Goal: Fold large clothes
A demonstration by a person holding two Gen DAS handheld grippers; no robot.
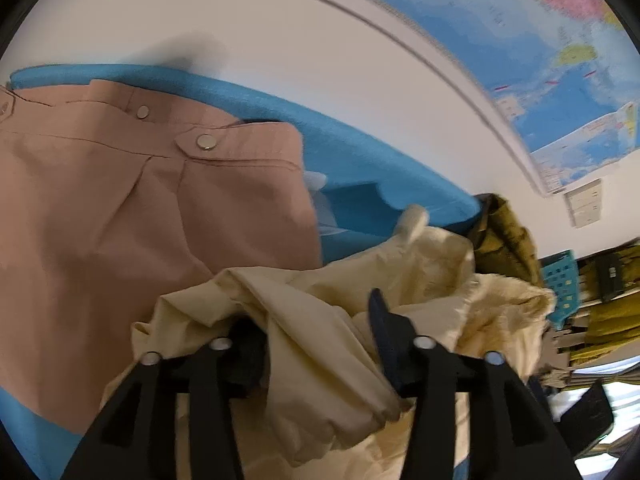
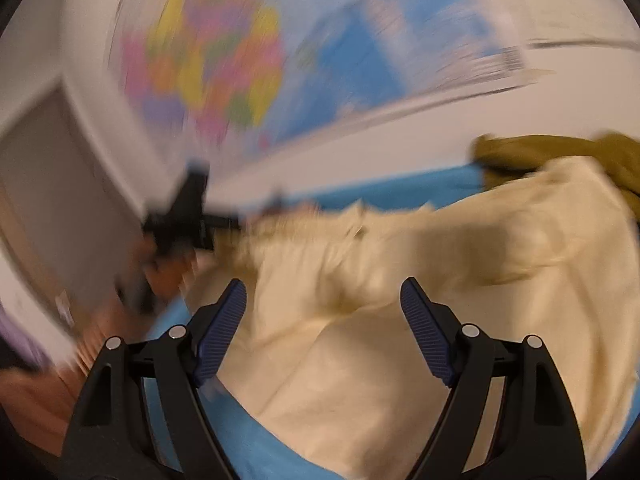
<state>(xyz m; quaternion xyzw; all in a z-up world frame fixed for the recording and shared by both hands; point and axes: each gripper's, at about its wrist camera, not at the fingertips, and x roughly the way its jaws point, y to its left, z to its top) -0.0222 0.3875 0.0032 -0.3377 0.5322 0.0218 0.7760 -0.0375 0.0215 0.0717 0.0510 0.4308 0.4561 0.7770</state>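
Note:
A cream garment (image 1: 432, 264) lies crumpled on the blue cover (image 1: 352, 152). A bunch of it sits between the fingers of my left gripper (image 1: 312, 316), which stand apart. The cloth hides the left finger, and the right fingertip (image 1: 378, 308) shows above it. I see no pinch on the cloth. In the blurred right wrist view the same cream garment (image 2: 400, 360) spreads below my right gripper (image 2: 324, 284), which is wide open with nothing between its blue pads. The left gripper (image 2: 192, 216) shows there at the garment's far left end, with a hand (image 2: 168, 272) under it.
A pink-tan garment with metal snaps (image 1: 120, 208) lies flat to the left of the cream one. An olive garment (image 1: 504, 232) is heaped behind the cream one. A blue plastic basket (image 1: 560, 280) stands to the right. A map (image 1: 520, 40) hangs on the white wall.

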